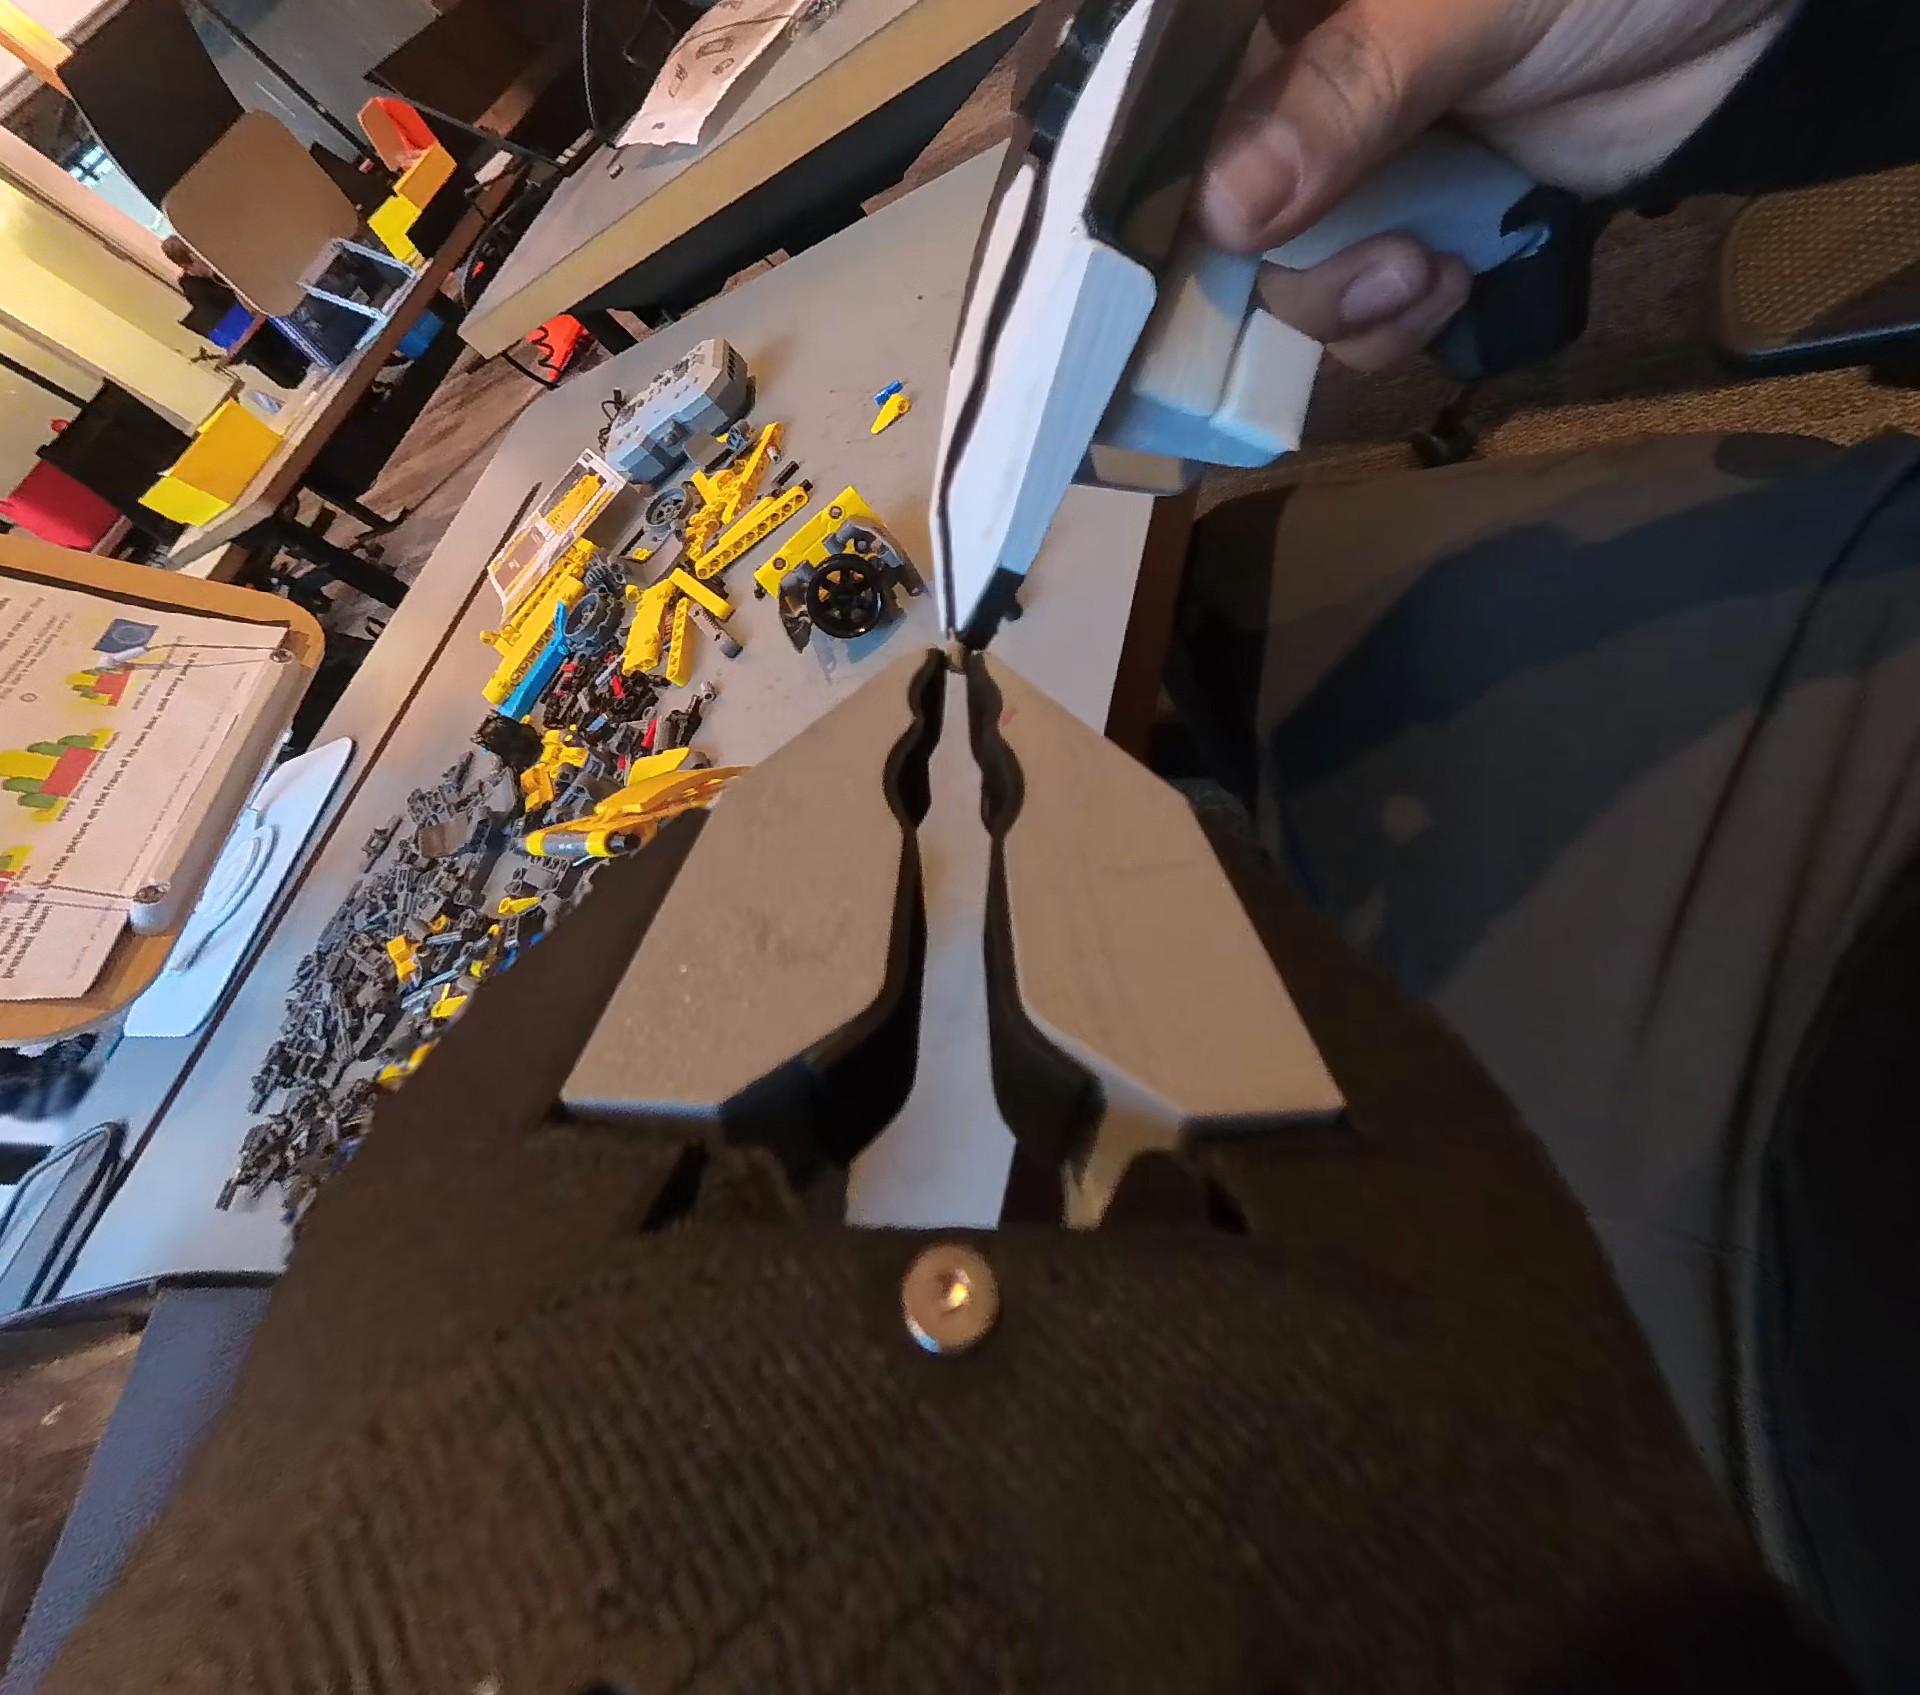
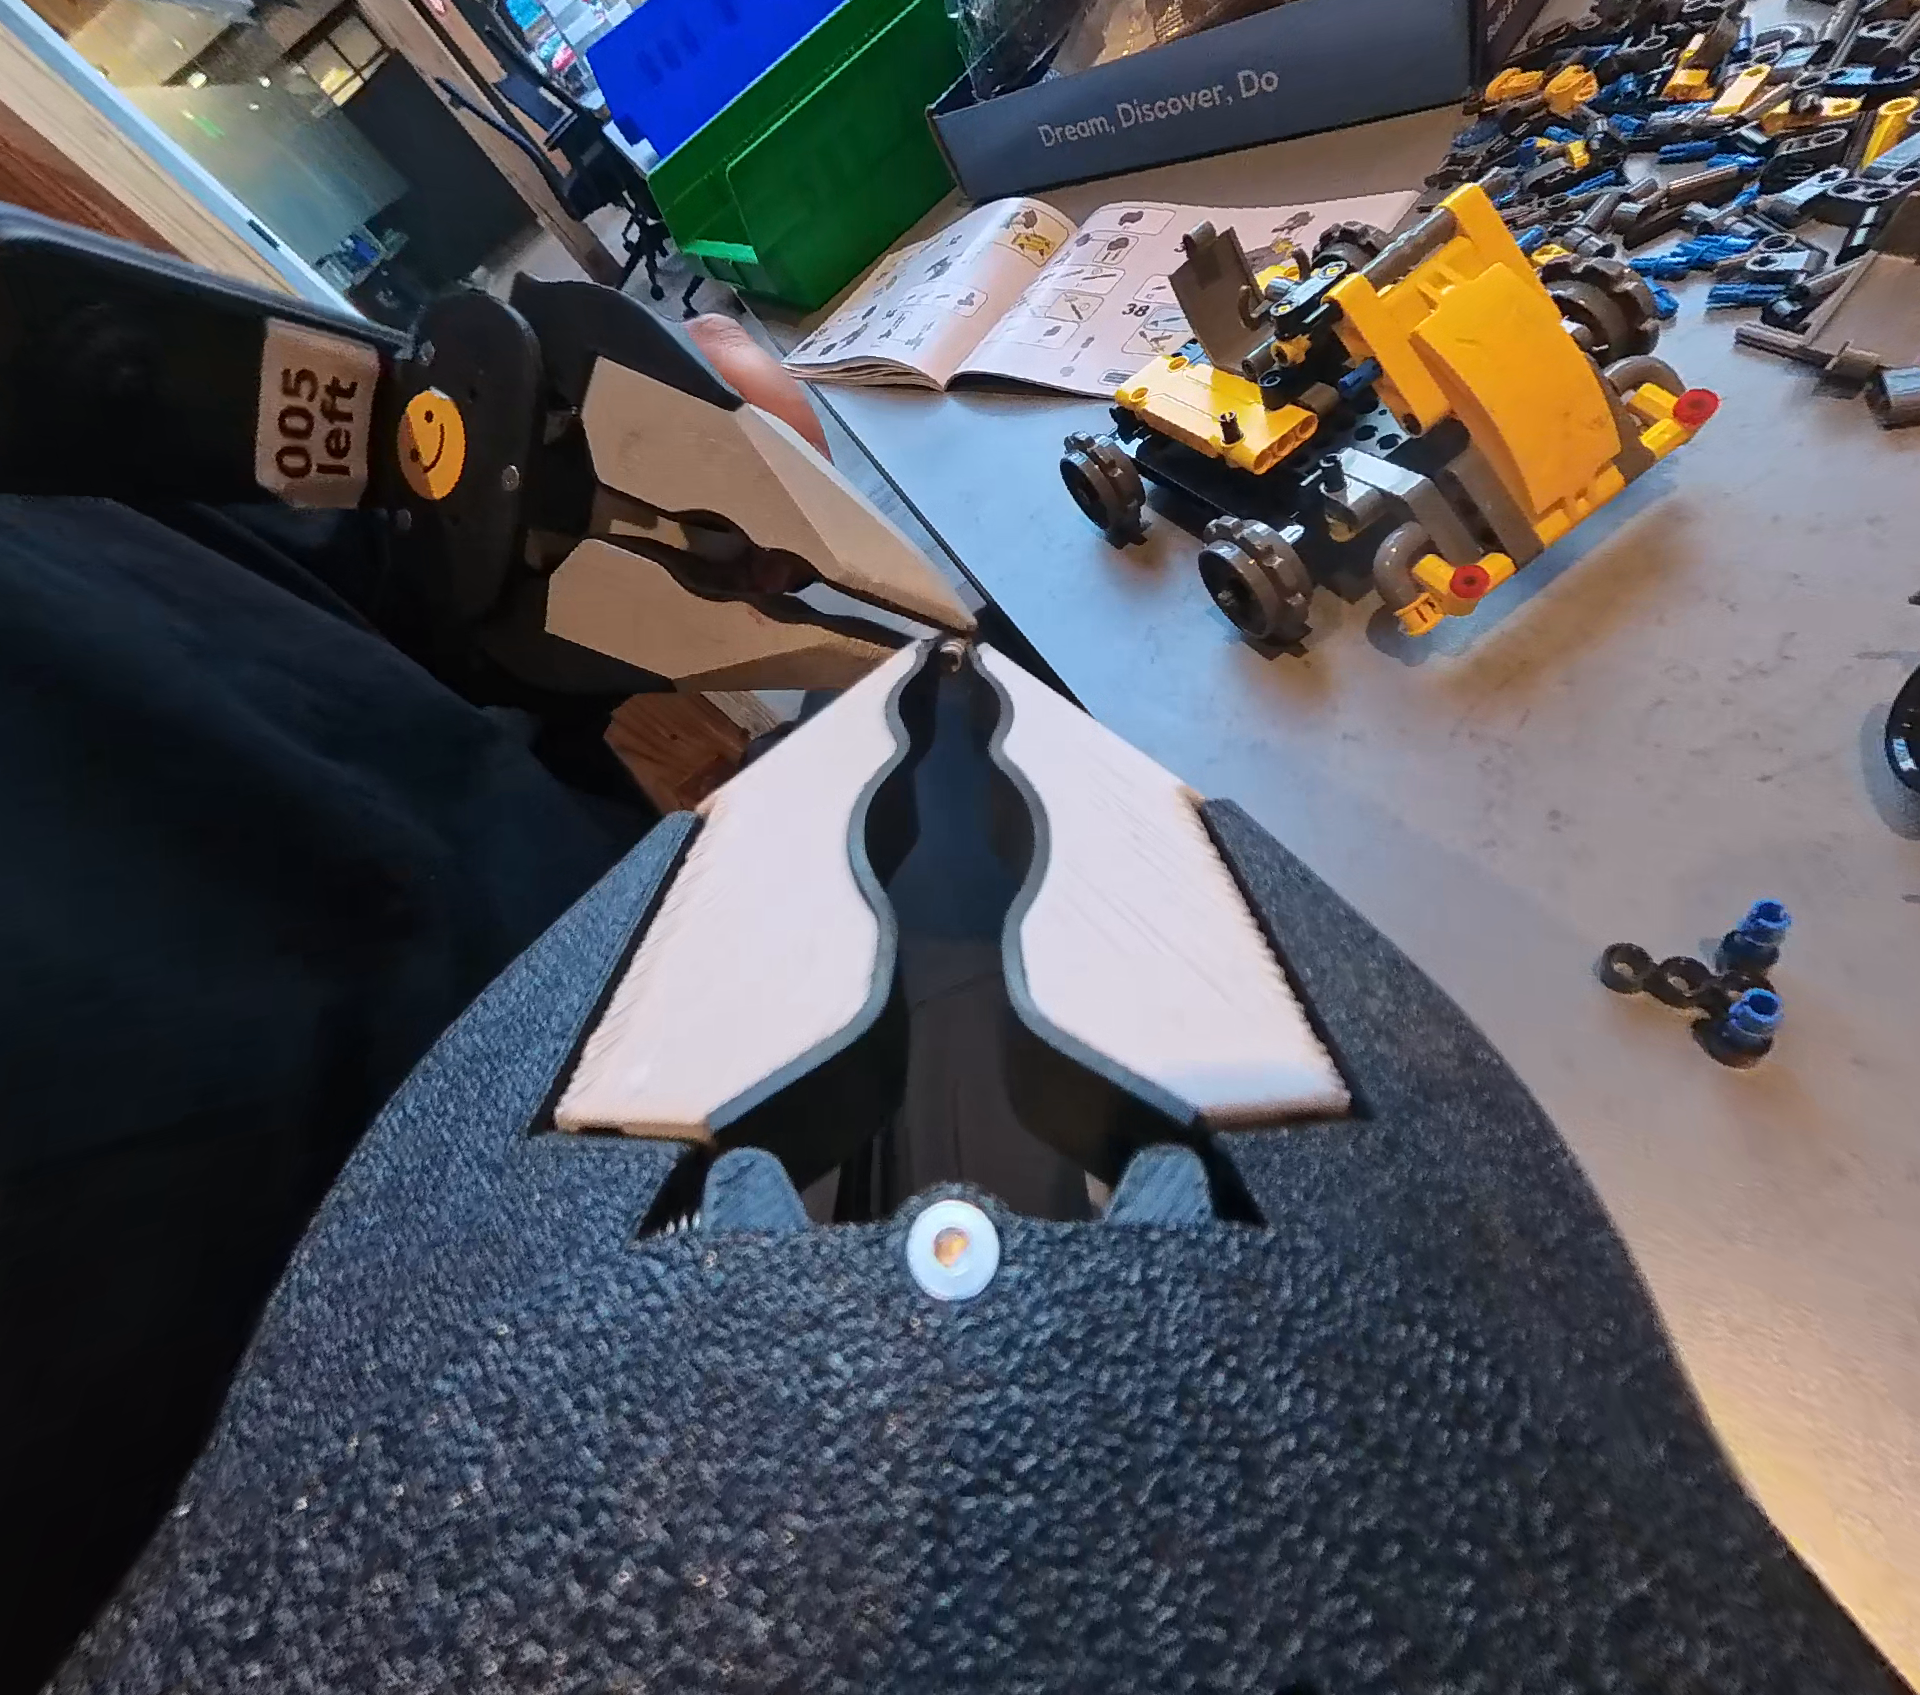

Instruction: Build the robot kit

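Left gripper [image 1: 957,658]: jaws nearly closed, a small grey pin [image 1: 954,660] pinched at the tips. Right gripper [image 2: 948,646]: jaws narrow, tips met on the same pin [image 2: 949,650]. Yellow vehicle [image 2: 1382,409] stood ahead-right of the right gripper, on the table [image 2: 1455,814].

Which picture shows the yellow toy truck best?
The right wrist view. The yellow truck stands whole and close on the grey table, wheels and red studs plain, beside the open booklet. The left wrist view shows no built truck, only loose parts and a small wheel assembly.
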A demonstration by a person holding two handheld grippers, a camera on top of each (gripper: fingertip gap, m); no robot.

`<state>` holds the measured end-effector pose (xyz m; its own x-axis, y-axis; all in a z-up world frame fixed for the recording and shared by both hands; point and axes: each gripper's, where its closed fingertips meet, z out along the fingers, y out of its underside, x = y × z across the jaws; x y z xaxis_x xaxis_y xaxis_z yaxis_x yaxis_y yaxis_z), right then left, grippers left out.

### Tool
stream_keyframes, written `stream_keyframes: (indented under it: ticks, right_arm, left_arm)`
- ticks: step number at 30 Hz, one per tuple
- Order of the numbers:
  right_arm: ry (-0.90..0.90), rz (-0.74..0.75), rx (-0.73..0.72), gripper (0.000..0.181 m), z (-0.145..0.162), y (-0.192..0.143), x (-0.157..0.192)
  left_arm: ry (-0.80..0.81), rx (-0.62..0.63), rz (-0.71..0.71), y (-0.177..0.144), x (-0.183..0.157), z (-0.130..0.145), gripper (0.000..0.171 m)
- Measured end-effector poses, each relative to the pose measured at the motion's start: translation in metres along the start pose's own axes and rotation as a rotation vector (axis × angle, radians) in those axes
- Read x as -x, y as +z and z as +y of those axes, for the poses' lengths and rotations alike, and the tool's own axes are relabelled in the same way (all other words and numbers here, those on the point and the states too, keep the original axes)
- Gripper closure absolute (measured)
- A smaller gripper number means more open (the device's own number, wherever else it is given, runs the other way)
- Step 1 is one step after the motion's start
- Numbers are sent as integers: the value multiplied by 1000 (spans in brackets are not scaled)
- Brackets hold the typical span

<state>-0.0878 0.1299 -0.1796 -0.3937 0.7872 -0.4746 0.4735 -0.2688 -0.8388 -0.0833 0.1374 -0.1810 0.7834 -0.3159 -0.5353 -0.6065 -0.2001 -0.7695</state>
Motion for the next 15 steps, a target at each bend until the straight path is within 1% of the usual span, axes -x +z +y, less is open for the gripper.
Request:
stream_keyframes:
  ticks: [3,4,6,10,12,15]
  right_arm:
    - [-18,24,18,176,4,0,-5]
    - [-21,36,19,176,4,-1,-7]
    - [-12,40,14,176,5,-4,-10]
    - [-8,47,-7,176,3,-12,-15]
    - [-22,72,-10,176,1,-16,-20]
    - [-45,118,-8,176,-2,-24,-28]
  left_arm:
    - [-39,10,29,2,-3,4,169]
    - [-59,4,37,3,-3,4,164]
    - [-113,4,51,4,-2,7,161]
    - [-210,24,92,5,-6,16,145]
    - [-266,14,132,4,-17,19,141]
    - [-337,1,237,1,-48,27,142]
